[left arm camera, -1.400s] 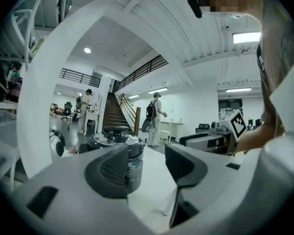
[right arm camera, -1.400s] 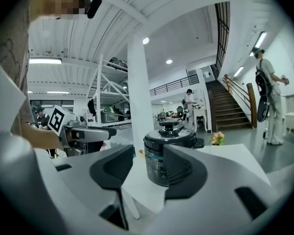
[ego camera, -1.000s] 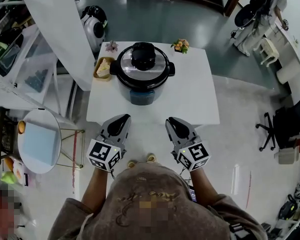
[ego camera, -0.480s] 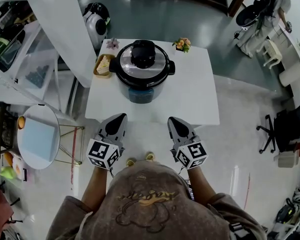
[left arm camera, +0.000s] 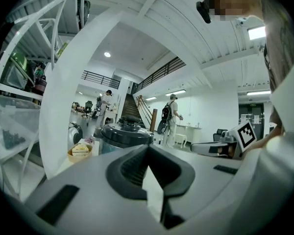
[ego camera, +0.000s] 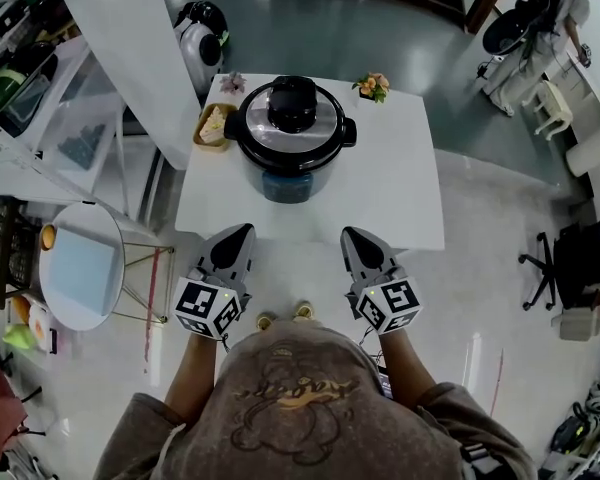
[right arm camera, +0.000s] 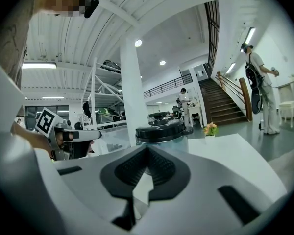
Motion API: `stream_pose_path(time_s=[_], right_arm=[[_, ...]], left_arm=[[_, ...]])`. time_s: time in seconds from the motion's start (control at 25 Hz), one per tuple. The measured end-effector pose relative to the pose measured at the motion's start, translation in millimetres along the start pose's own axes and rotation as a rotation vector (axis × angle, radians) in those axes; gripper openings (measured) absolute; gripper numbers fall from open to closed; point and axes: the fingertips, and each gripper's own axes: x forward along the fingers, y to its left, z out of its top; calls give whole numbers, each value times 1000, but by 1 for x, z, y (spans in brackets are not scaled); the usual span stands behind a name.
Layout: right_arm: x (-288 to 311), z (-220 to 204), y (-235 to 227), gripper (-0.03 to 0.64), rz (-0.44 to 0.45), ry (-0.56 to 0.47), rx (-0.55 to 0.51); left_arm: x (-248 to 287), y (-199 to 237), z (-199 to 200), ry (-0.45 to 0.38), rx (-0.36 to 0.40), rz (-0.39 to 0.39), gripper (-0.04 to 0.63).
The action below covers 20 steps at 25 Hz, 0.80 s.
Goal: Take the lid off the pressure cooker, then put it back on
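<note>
Pressure cooker (ego camera: 291, 133), left gripper (ego camera: 244, 230), right gripper (ego camera: 349, 233) level

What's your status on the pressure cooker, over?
Left gripper and right gripper shut, empty, at table's near edge. Lid on pressure cooker, untouched. Cake basket beside it, off the approach.

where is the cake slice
In the head view the cake slice sits at the white table's left edge, just left of the pressure cooker.

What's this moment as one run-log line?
lid: on pressure cooker | left gripper: shut, empty | right gripper: shut, empty | both: not touching lid
</note>
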Motion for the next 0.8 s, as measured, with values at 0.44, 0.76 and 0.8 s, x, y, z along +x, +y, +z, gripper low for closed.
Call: stream_pose_path(time_s=[0.44,0.76,0.8], right_arm=[[5,-2,9,-5,21,21,-4],[13,-1,13,-5,24,12,12],[15,-1,13,-5,22,12,13]], left_arm=[[-6,5,-1,8,-16,4,5],[-5,13,1,3,-31,-2,5],[-4,14,2,2,-32,-1,5]])
